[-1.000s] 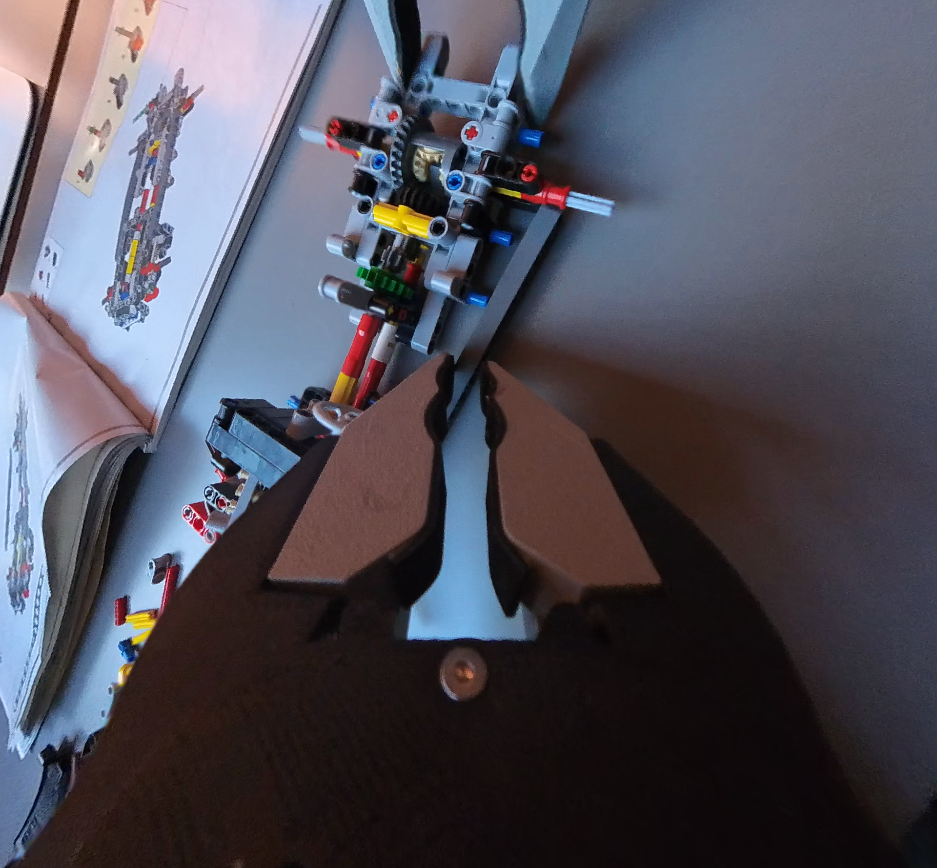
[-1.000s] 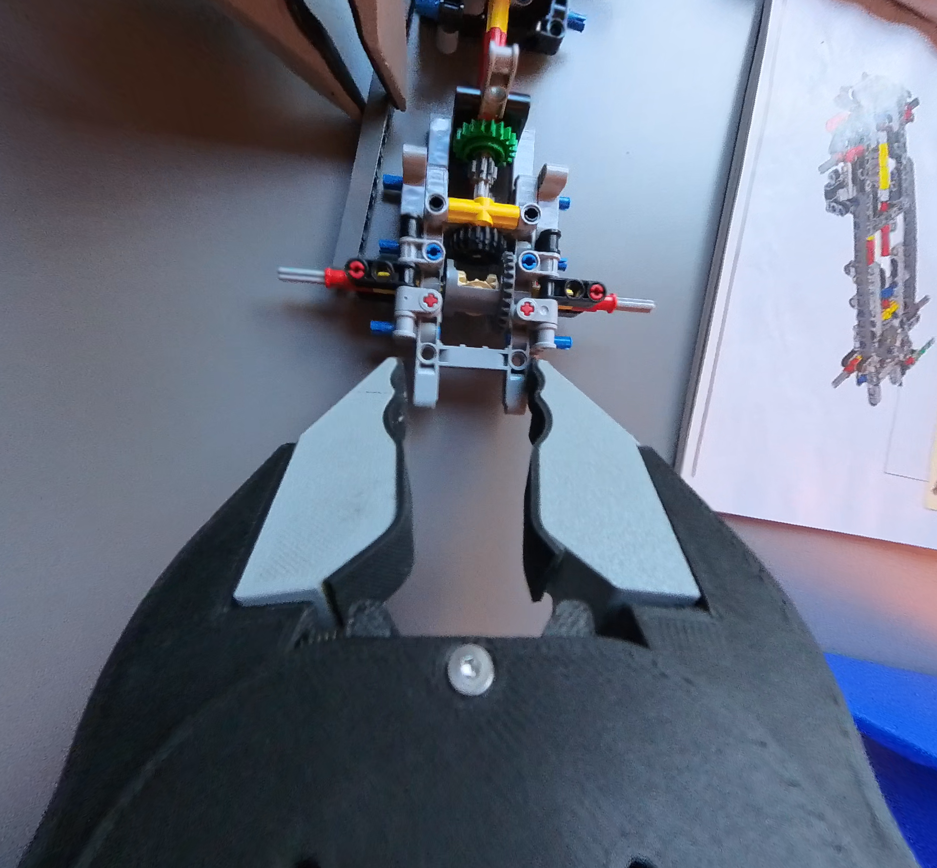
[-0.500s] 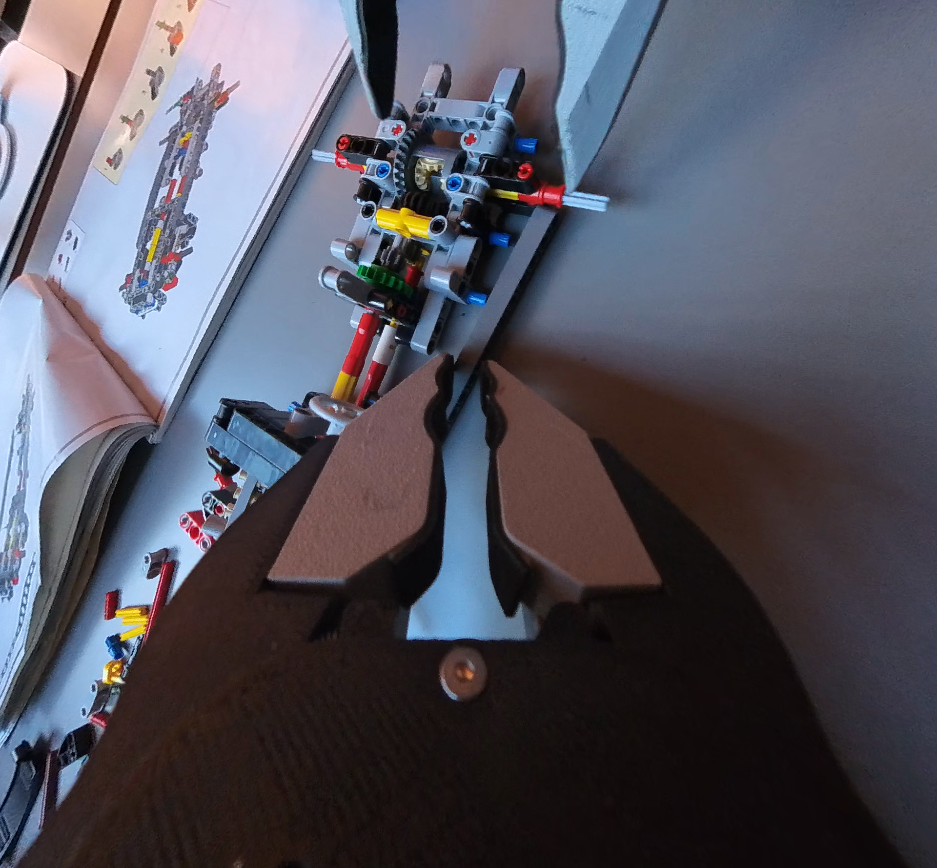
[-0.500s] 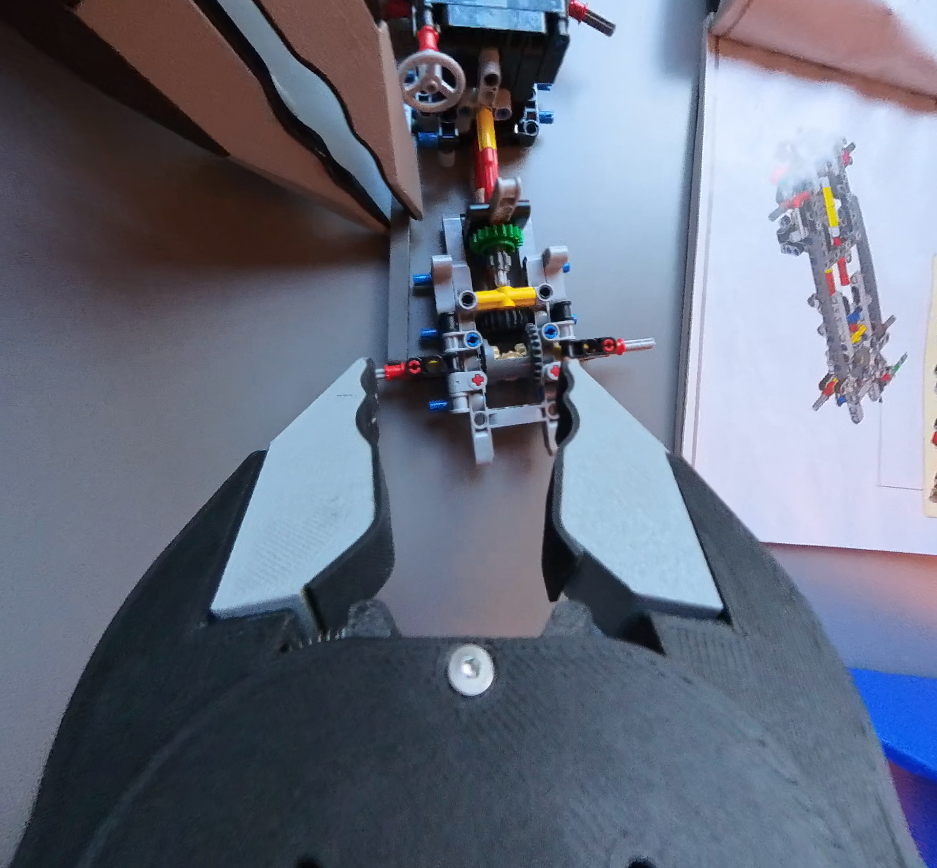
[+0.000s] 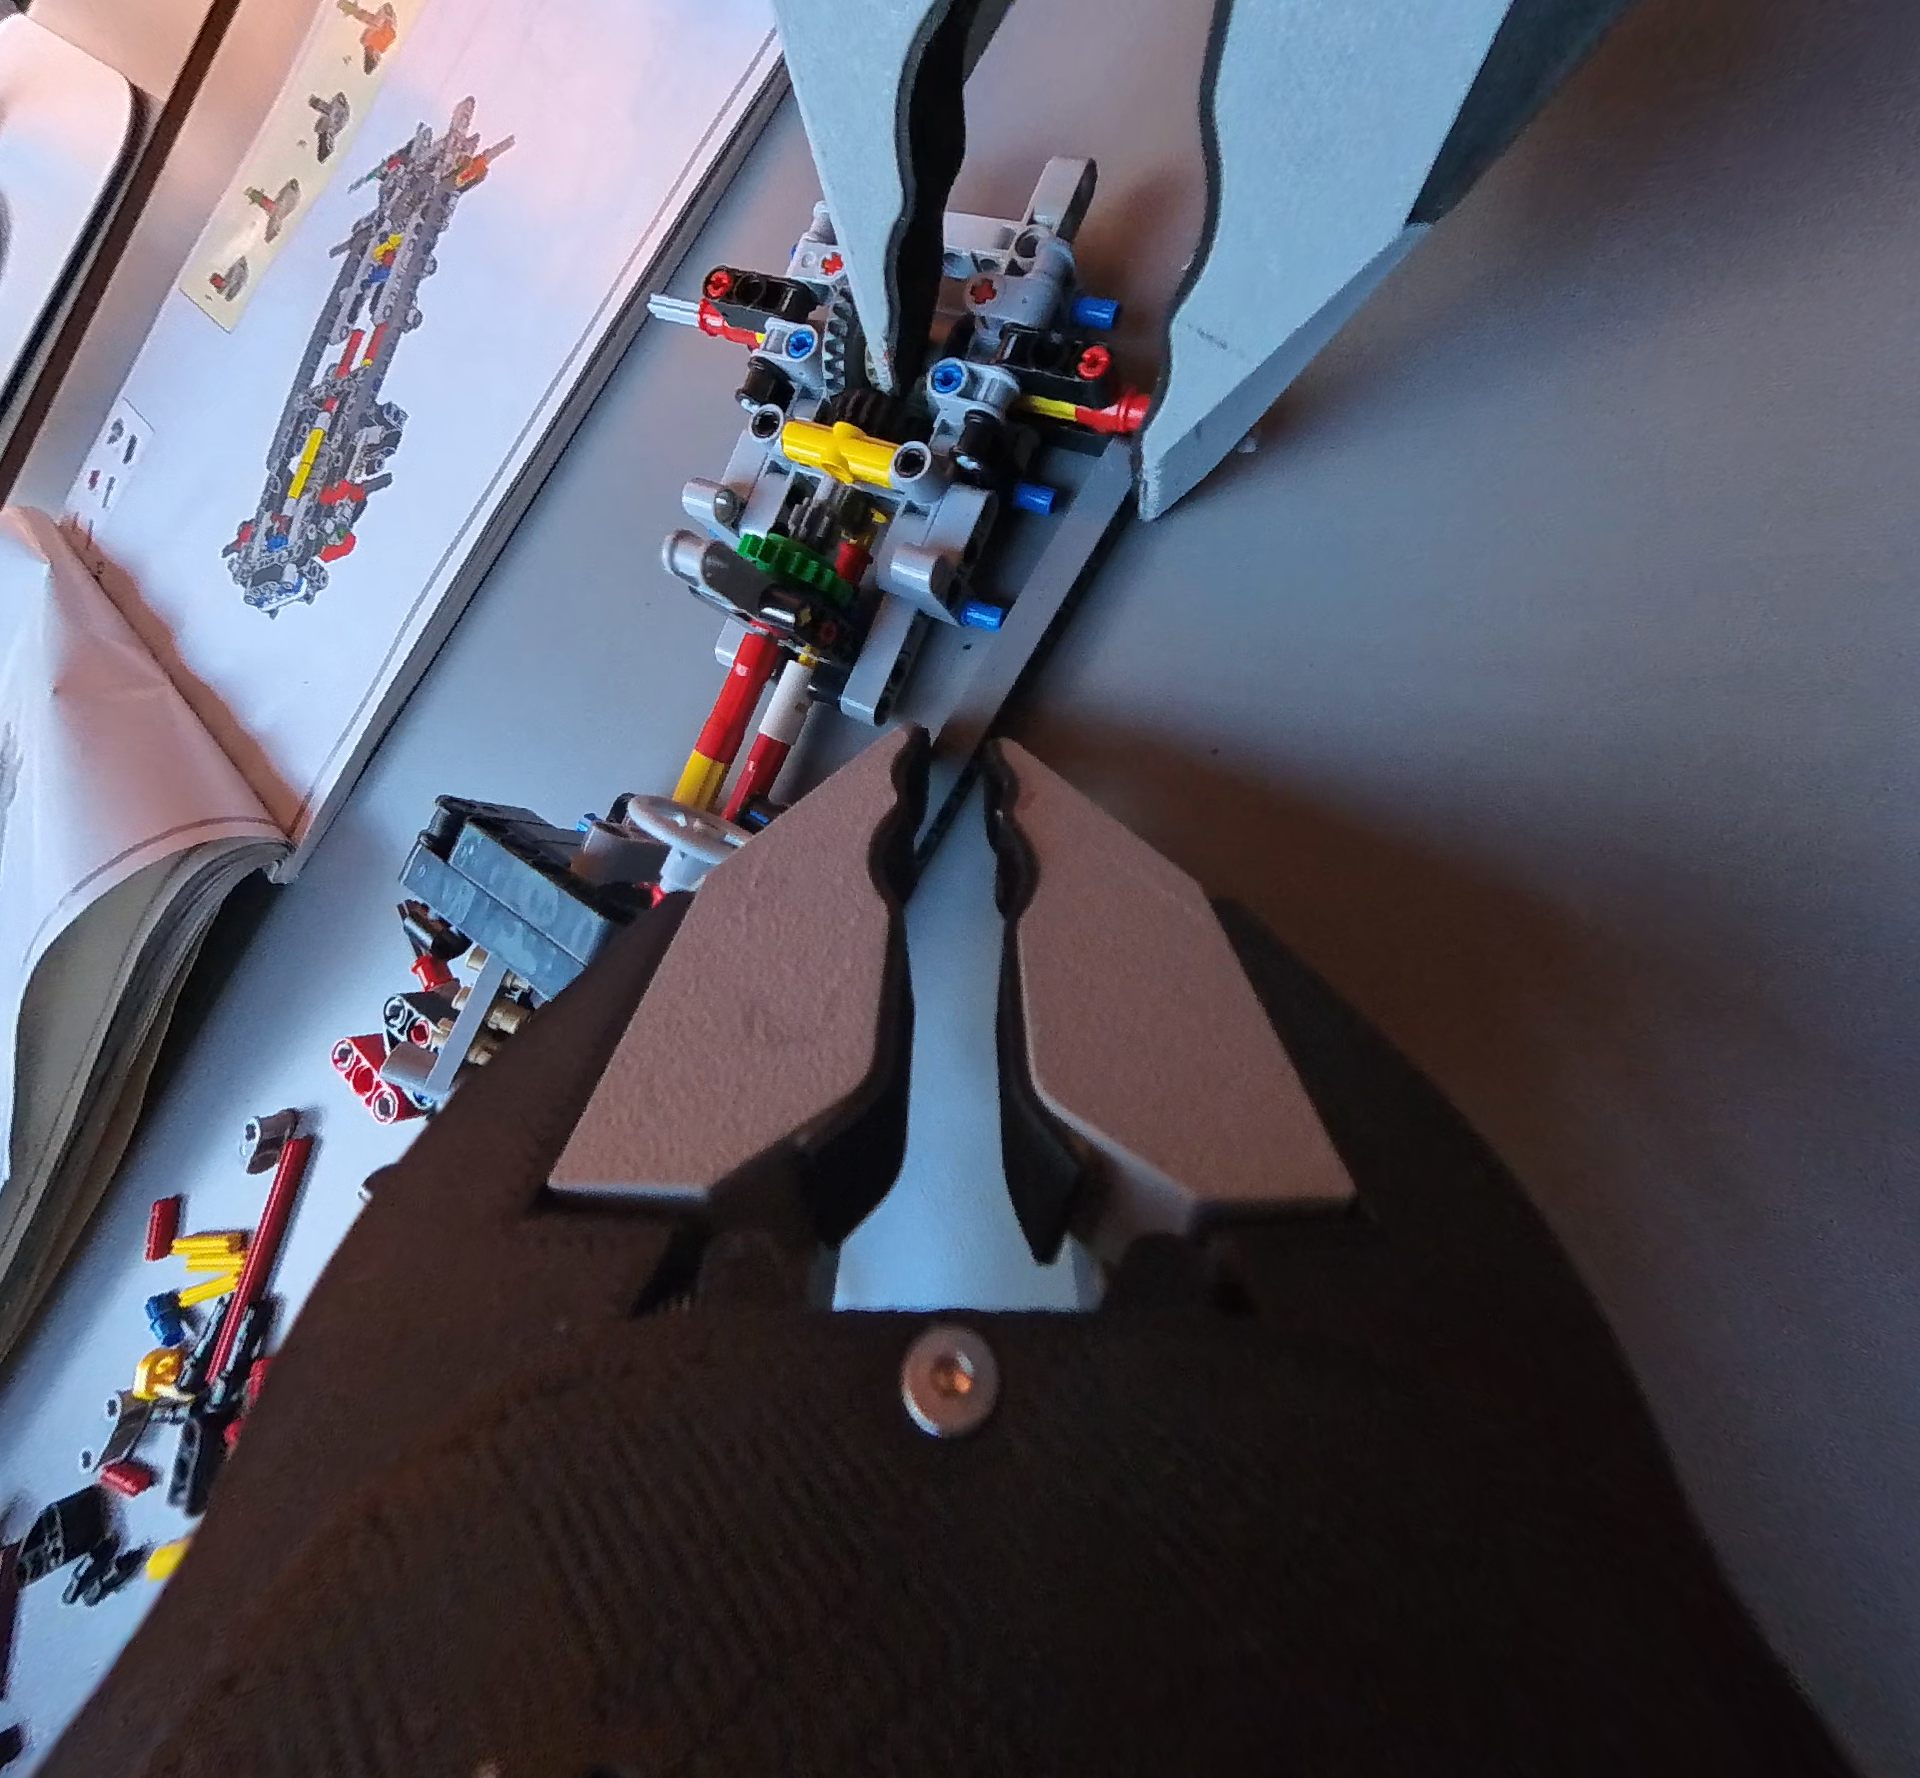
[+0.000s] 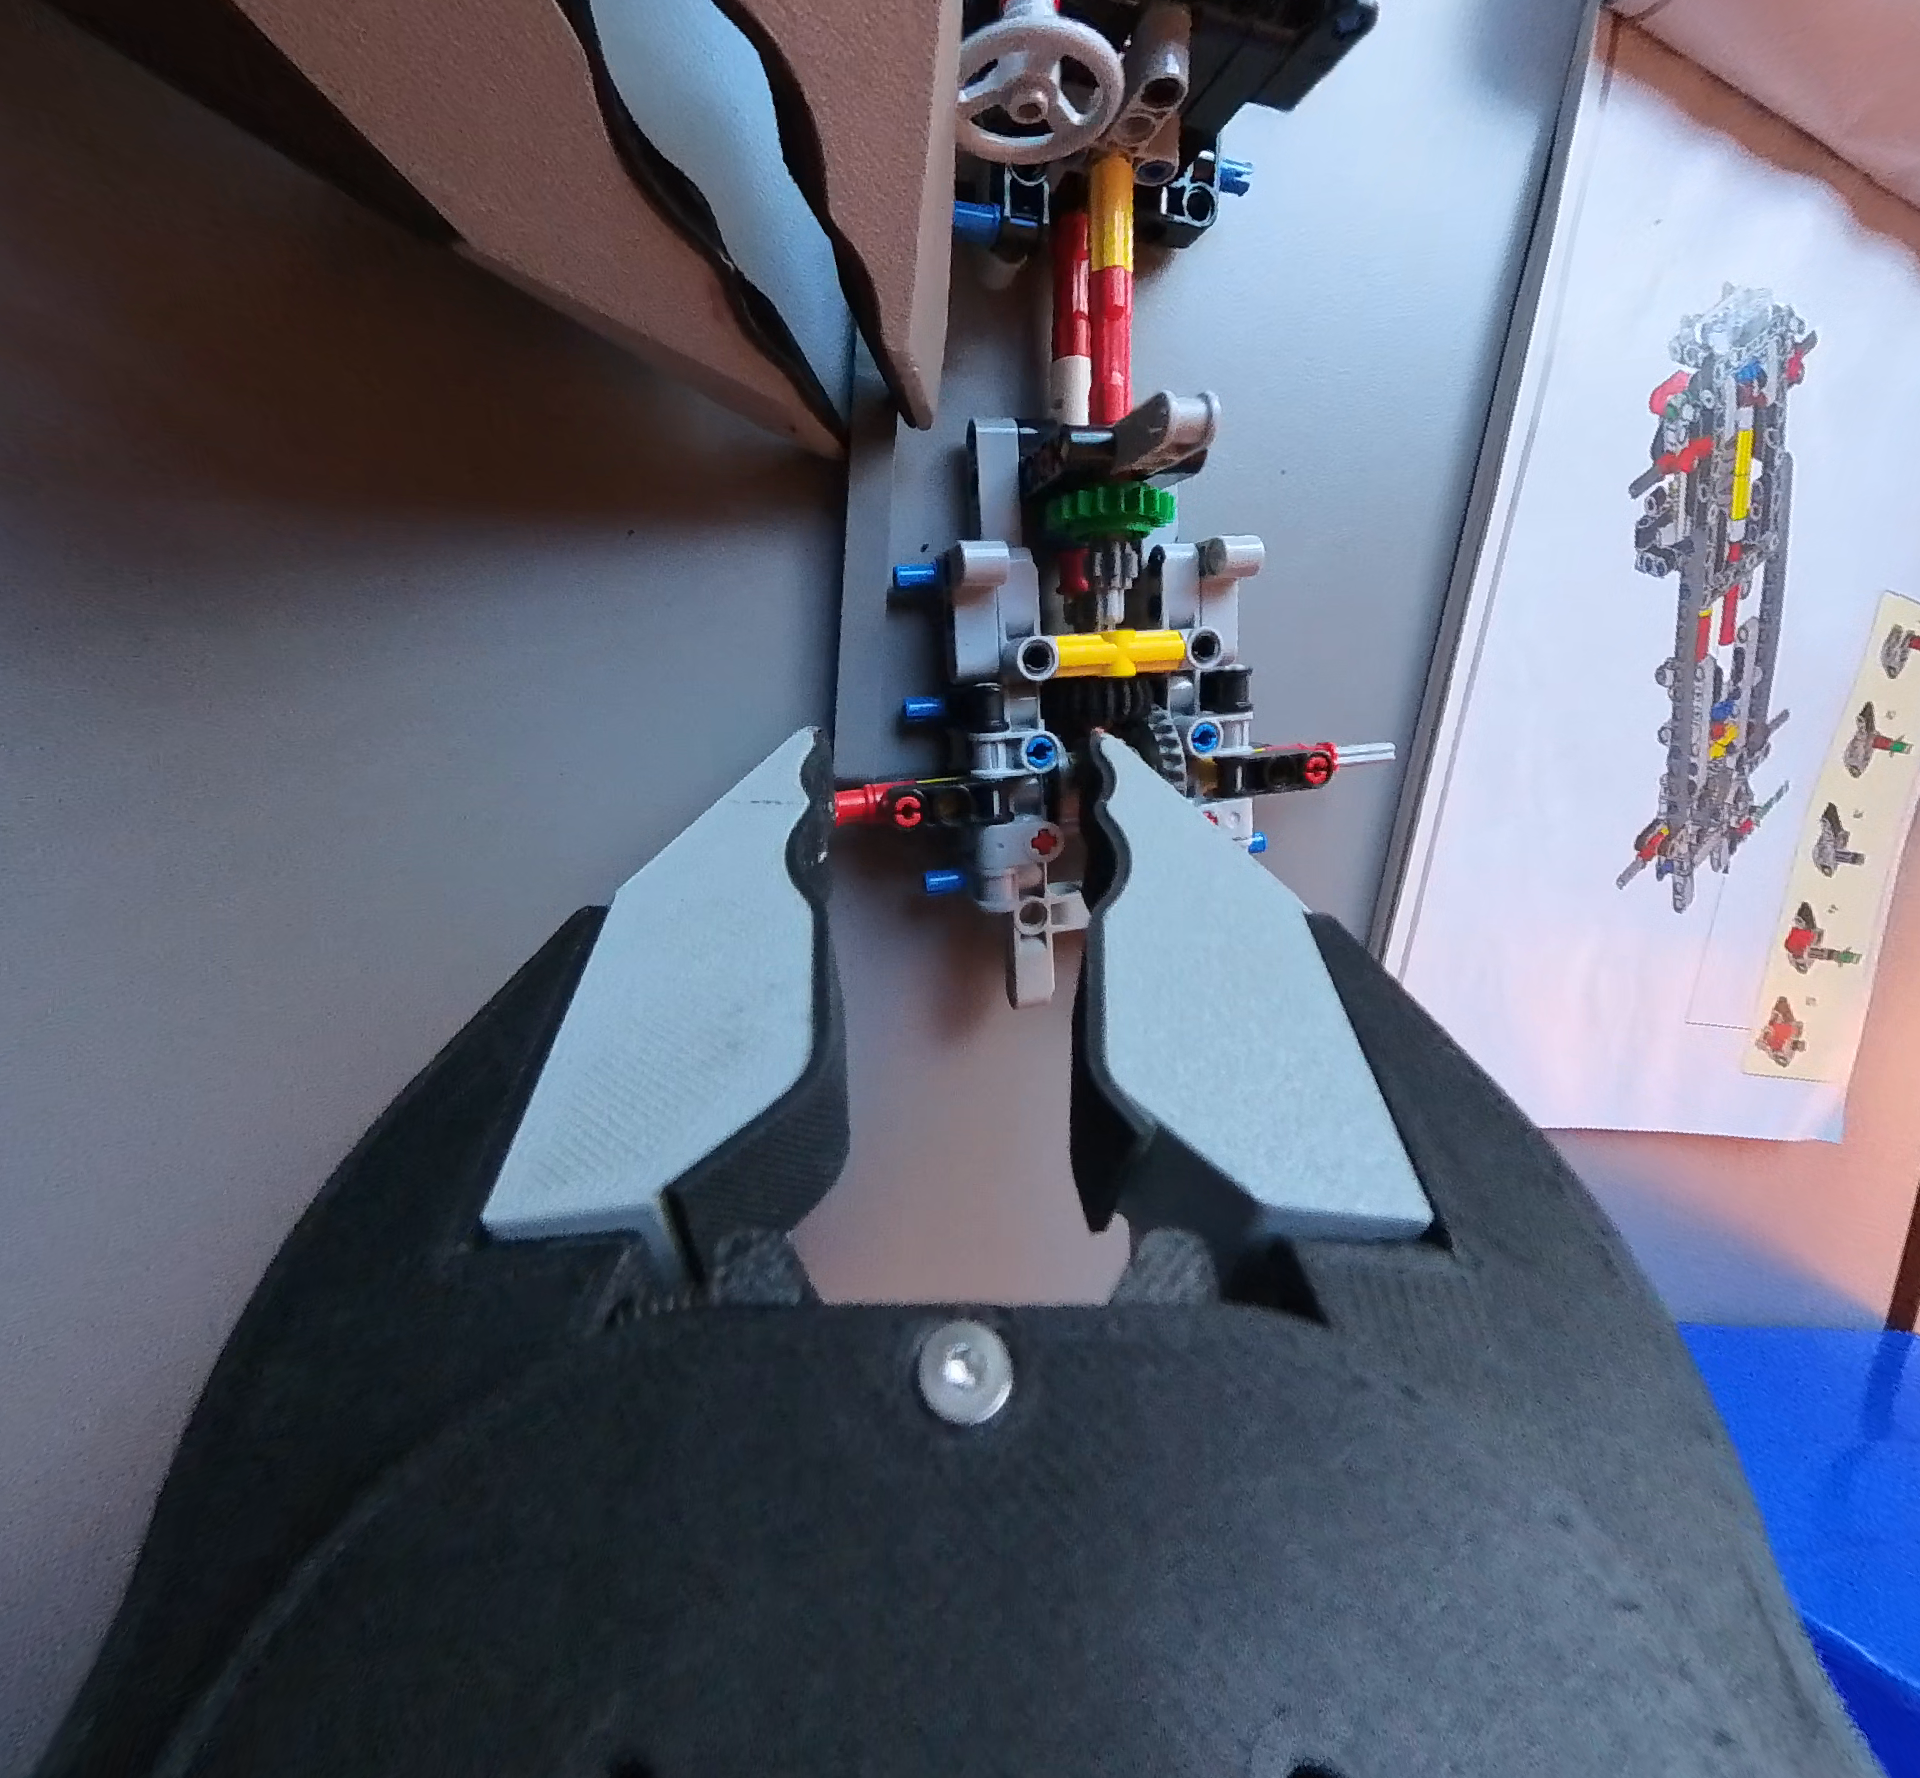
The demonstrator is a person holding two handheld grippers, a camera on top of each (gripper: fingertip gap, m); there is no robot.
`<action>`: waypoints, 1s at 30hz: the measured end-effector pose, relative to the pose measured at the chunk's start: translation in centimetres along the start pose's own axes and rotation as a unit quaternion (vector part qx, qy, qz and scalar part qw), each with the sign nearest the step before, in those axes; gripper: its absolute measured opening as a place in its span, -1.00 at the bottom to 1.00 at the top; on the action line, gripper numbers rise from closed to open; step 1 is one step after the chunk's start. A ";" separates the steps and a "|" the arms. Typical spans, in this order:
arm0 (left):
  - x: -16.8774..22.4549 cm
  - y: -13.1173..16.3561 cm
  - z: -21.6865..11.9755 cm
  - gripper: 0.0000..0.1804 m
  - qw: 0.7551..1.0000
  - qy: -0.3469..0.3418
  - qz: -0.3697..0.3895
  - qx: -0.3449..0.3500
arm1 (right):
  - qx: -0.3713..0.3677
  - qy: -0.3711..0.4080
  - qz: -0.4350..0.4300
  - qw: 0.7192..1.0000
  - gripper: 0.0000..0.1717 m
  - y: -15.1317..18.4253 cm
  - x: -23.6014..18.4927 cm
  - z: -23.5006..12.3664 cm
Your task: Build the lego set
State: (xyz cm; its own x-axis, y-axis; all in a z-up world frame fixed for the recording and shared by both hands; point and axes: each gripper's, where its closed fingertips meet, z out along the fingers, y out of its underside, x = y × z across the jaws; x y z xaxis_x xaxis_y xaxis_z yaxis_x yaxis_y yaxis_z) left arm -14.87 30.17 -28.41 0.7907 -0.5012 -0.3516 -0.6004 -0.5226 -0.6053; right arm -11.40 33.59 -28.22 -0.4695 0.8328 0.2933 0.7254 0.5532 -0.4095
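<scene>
Gear assembly of grey, black, yellow and green toy building parts lies on a grey table beside an open instruction booklet, whose printed diagrams carry no wording that can be read. The right gripper, half open, clasps the assembly's near side, one fingertip against a red axle end and the other pushed in among the gears. The left gripper, almost closed, pinches the end of the flat grey beam alongside the assembly, with a small grey wheel and loose pins nearby.
</scene>
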 end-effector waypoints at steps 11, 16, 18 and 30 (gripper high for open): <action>-0.2 0.0 0.0 -0.91 1.000 -0.001 -0.006 0.008 | -0.002 -0.007 -0.008 1.000 -0.53 0.0 0.2 0.2; -0.3 0.1 0.0 -0.91 1.000 0.000 -0.007 0.010 | -0.003 -0.008 -0.013 1.000 -0.53 -0.1 0.2 0.2; -0.4 0.1 0.0 -0.90 1.000 0.001 -0.009 0.010 | -0.005 -0.008 -0.014 1.000 -0.53 -0.1 0.2 0.3; -0.6 0.4 -0.2 -0.91 1.000 0.004 -0.020 0.007 | -0.007 -0.016 -0.016 1.000 -0.57 -0.3 0.5 0.5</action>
State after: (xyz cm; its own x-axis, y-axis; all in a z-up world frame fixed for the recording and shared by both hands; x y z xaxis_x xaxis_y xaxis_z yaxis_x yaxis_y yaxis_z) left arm -15.59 30.18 -28.30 0.8130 -0.4859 -0.3208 -0.5666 -0.5332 -0.6283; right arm -12.09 33.85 -28.33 -0.5089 0.8149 0.2774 0.7165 0.5796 -0.3882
